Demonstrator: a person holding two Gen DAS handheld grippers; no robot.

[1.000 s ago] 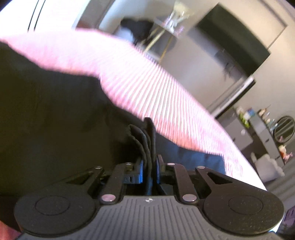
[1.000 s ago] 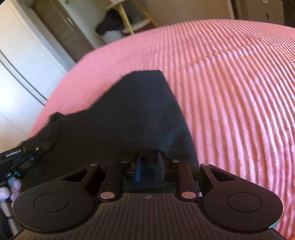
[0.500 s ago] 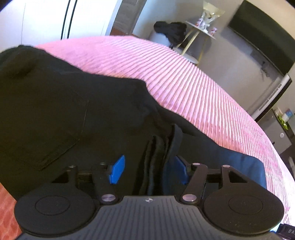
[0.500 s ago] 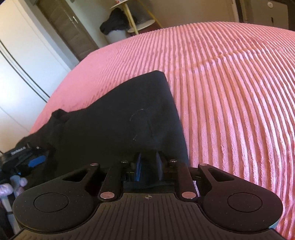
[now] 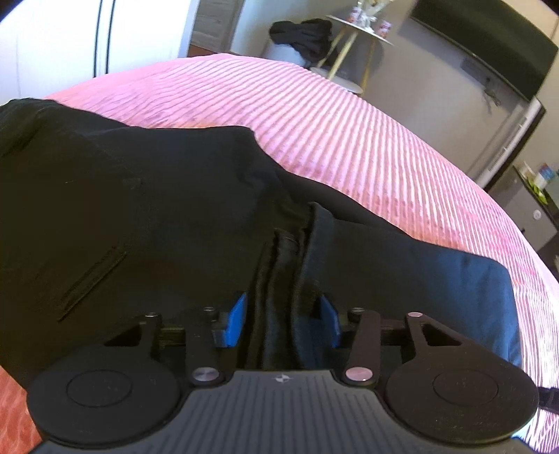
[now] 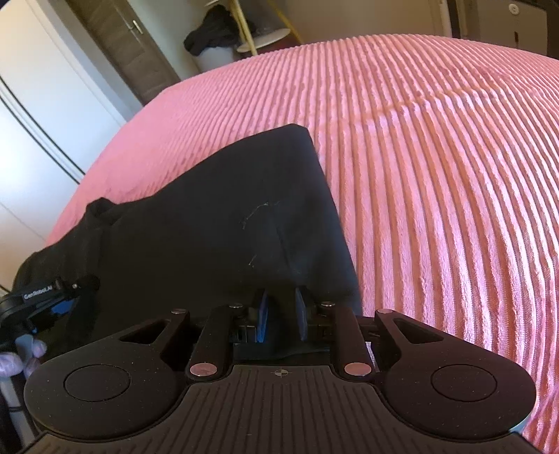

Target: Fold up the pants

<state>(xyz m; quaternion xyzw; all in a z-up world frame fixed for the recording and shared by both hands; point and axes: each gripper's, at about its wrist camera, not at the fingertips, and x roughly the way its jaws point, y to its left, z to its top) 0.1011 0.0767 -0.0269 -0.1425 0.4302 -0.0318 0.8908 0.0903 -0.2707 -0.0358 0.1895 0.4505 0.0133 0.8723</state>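
The black pants lie folded on a pink ribbed bedspread. In the left wrist view my left gripper is open, its blue pads apart, with a bunched fold of the pants lying loose between them. In the right wrist view the pants spread ahead with a folded corner pointing away. My right gripper has its blue pads slightly apart around the near edge of the cloth. The left gripper shows at the left edge of that view.
The bedspread stretches far to the right. Beyond the bed stand a small round side table with dark clothes beside it, a white wardrobe, a door and a dark screen on the wall.
My left gripper has opened and let go of the bunched pants. The pants have come down flat onto the bed. My right gripper's pads have parted a little.
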